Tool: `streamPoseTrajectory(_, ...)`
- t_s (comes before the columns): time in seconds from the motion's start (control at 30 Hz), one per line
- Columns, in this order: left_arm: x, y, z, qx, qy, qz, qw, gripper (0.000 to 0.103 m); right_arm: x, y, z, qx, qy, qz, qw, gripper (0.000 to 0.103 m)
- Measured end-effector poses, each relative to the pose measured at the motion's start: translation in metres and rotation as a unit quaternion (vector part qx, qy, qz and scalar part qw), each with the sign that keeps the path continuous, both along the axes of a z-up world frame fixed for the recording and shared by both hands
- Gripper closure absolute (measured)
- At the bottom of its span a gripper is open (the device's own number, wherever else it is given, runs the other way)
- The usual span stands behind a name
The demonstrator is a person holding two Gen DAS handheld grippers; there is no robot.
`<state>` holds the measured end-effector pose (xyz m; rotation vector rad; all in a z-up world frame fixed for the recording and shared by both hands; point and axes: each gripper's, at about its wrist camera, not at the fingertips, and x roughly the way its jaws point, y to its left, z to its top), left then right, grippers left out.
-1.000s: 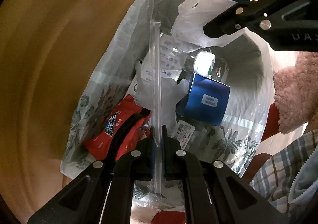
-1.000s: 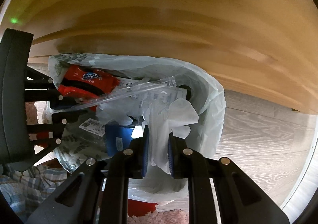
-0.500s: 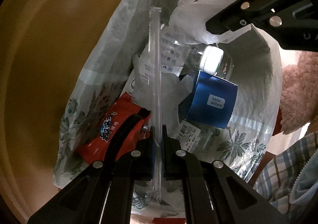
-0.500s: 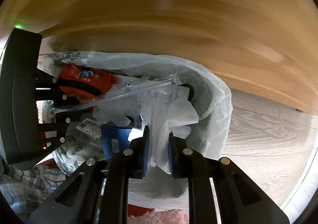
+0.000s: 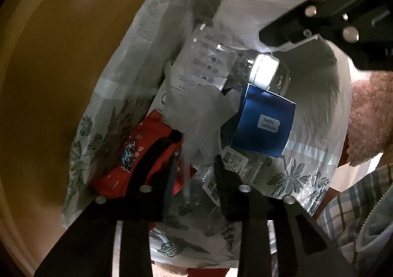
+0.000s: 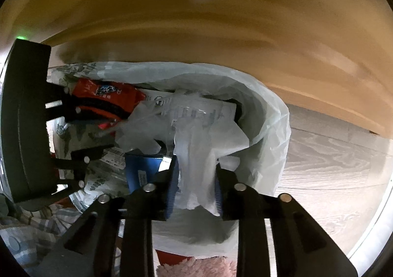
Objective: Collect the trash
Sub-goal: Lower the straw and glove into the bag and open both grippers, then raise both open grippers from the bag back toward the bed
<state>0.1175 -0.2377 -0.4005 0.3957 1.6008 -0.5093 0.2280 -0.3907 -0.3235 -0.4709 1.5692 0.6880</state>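
One bag, one blue box

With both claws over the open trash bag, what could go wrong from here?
1. The right claw is opening around the bag's white handle flap; freed, the trash bag may sag shut.
2. The left claw is opening low among the trash; its fingers may snag the red snack wrapper.

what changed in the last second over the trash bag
The left gripper let go of the clear plastic strip it was clamping; its jaws are opening and the strip no longer stands between them. The right gripper is opening too, with the white bag flap between its jaws. The bag, red wrapper, blue box and bottle lie as before.
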Motion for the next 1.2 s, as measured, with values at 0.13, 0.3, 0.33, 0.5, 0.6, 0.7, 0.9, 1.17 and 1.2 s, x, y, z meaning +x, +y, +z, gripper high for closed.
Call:
streamPoseTrajectory(0.13,-0.001,0.002,0.005,0.001,-0.001,0.003,1.0000,0.061,-0.001,-0.002,0.002,0.001,0.004,-0.003,1.000,0.065)
streamPoseTrajectory(0.3,-0.008,0.005,0.013,0.002,-0.003,0.008,1.0000,0.051,-0.002,-0.003,0.007,0.005,0.002,-0.006,1.000,0.059)
streamPoseTrajectory(0.33,-0.009,0.005,0.014,0.002,-0.003,0.009,0.9999,0.050,-0.003,-0.003,0.008,0.005,0.001,-0.007,1.000,0.058)
streamPoseTrajectory(0.5,-0.014,0.006,0.025,0.003,-0.007,0.015,0.9999,0.043,-0.006,-0.004,0.013,0.005,-0.007,-0.008,1.000,0.055)
streamPoseTrajectory(0.6,-0.017,0.008,0.031,0.006,-0.014,0.020,0.9997,0.036,-0.008,-0.004,0.018,0.006,-0.012,-0.008,1.000,0.046)
streamPoseTrajectory(0.7,-0.017,0.014,0.037,0.007,-0.017,0.028,0.9995,0.034,-0.011,-0.005,0.024,0.007,-0.019,-0.007,1.000,0.040)
streamPoseTrajectory(0.9,-0.022,0.020,0.056,0.014,-0.032,0.037,0.9987,0.030,-0.016,-0.007,0.035,0.005,-0.034,-0.009,0.999,0.030)
streamPoseTrajectory(1.17,-0.034,0.016,0.072,0.020,-0.055,0.039,0.9975,0.026,-0.026,-0.010,0.052,0.005,-0.058,-0.003,0.998,0.019)
streamPoseTrajectory(1.2,-0.035,0.017,0.074,0.020,-0.059,0.039,0.9973,0.026,-0.028,-0.010,0.053,0.005,-0.062,-0.002,0.998,0.019)
